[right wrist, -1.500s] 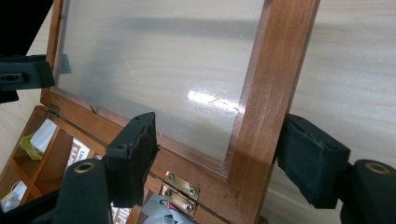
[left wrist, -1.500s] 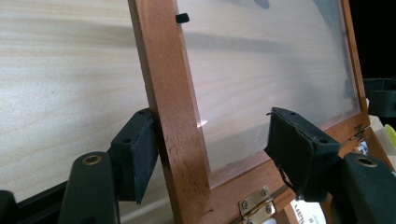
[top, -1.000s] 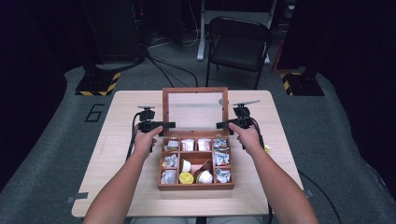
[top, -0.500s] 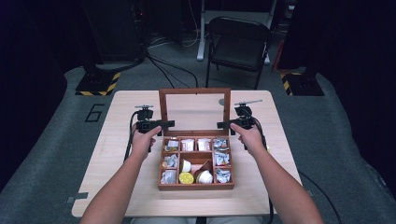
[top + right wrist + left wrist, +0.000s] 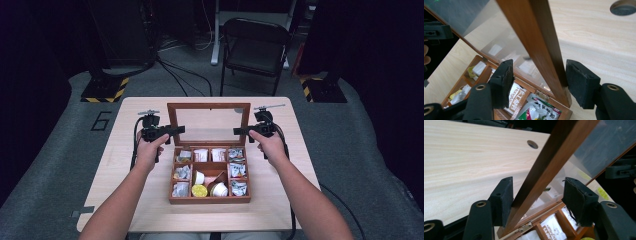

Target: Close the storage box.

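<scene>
both tools (image 5: 176,130) (image 5: 239,131) straddle the raised lid (image 5: 208,106), closing in.

"6" on the floor mat (image 5: 101,121); "HORNIM…" on a packet (image 5: 514,100)

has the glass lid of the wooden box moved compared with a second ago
Yes. In the high view the lid stands more upright: its top rail sits lower and nearer the box's back wall than before.

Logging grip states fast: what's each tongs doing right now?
Left tongs: open, closing around the lid frame, one pad touching.
Right tongs: open, closing around the lid's other side, no pad touching.
</scene>
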Action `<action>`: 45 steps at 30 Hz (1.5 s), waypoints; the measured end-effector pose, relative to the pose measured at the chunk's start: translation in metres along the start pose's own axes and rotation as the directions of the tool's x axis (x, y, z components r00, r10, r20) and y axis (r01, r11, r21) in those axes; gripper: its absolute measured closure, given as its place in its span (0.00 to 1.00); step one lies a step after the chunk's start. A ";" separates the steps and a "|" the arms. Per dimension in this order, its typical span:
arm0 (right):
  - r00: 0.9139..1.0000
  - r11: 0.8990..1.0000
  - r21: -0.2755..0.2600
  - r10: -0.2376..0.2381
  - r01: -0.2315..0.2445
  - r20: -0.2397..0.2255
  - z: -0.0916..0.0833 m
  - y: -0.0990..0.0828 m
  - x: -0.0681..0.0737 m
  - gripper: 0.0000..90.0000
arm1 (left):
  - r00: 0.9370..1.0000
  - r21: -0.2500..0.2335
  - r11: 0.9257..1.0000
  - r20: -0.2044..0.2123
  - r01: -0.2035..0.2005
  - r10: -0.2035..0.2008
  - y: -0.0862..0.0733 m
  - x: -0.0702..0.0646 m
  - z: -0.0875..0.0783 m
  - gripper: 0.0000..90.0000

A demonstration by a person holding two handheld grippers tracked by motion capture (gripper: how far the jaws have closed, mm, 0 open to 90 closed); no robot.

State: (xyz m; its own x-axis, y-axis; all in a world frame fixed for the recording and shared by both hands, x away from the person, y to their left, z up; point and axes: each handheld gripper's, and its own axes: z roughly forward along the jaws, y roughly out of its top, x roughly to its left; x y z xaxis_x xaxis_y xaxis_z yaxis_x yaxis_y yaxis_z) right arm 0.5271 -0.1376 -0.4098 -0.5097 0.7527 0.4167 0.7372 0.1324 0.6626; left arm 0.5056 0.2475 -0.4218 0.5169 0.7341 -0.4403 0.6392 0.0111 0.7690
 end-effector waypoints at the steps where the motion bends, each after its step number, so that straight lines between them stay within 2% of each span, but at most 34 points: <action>1: 1.000 1.000 0.000 -0.009 0.009 0.000 -0.002 0.001 0.002 0.44 | 1.000 0.001 1.000 -0.004 -0.007 0.007 0.001 -0.004 -0.002 0.46; 6: 0.999 0.999 -0.002 -0.032 0.032 -0.003 -0.009 -0.001 0.007 0.44 | 0.999 -0.004 0.999 0.000 -0.050 0.050 0.005 -0.012 -0.014 0.46; 9: 0.999 0.999 -0.013 -0.034 0.034 -0.013 -0.014 -0.002 0.010 0.44 | 0.999 -0.005 0.999 0.005 -0.046 0.046 0.005 -0.015 -0.017 0.46; 13: 0.999 0.999 -0.026 -0.045 0.045 -0.017 -0.022 -0.002 0.013 0.44 | 0.998 0.006 0.998 0.009 -0.065 0.065 0.005 -0.017 -0.020 0.45; 16: 0.998 0.998 -0.027 -0.057 0.056 -0.017 -0.028 -0.001 0.016 0.44 | 0.998 -0.003 0.998 0.014 -0.059 0.059 0.004 -0.018 -0.024 0.45; 17: 0.998 0.998 -0.025 -0.064 0.064 -0.018 -0.030 -0.001 0.016 0.44 | 0.999 -0.010 0.999 0.015 -0.045 0.045 0.004 -0.019 -0.025 0.45; 18: 0.998 0.997 -0.024 -0.068 0.067 -0.015 -0.032 -0.001 0.017 0.44 | 0.998 -0.010 0.998 0.017 -0.057 0.057 0.005 -0.020 -0.027 0.45; 23: 0.997 0.996 -0.024 -0.082 0.081 -0.017 -0.040 0.000 0.020 0.44 | 0.998 -0.016 0.998 0.022 -0.066 0.066 0.005 -0.024 -0.034 0.45; 31: 0.993 0.993 -0.023 -0.115 0.115 -0.028 -0.049 -0.002 0.028 0.46 | 0.996 0.003 0.996 0.025 -0.090 0.090 0.001 -0.030 -0.041 0.45; 32: 0.991 0.991 -0.022 -0.130 0.130 -0.027 -0.051 -0.003 0.030 0.46 | 0.996 0.008 0.996 0.025 -0.090 0.090 0.000 -0.030 -0.042 0.45; 39: 0.983 0.984 -0.015 -0.180 0.180 -0.015 -0.059 -0.009 0.037 0.46 | 0.990 0.023 0.990 0.029 -0.137 0.137 -0.006 -0.035 -0.048 0.44; 40: 0.984 0.984 -0.015 -0.177 0.176 -0.017 -0.060 -0.010 0.038 0.46 | 0.989 0.024 0.989 0.027 -0.146 0.146 -0.006 -0.035 -0.049 0.44; 45: 0.984 0.984 -0.019 -0.178 0.178 -0.023 -0.066 -0.013 0.038 0.47 | 0.991 0.015 0.991 0.033 -0.131 0.130 -0.008 -0.037 -0.054 0.42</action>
State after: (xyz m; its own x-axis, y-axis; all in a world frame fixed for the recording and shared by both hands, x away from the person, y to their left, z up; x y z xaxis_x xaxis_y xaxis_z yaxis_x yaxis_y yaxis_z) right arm 0.4686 -0.1532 -0.3617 -0.6428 0.7023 0.3059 0.6262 0.2518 0.7379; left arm 0.4501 0.2568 -0.3863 0.6144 0.7064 -0.3514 0.5743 -0.0950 0.8131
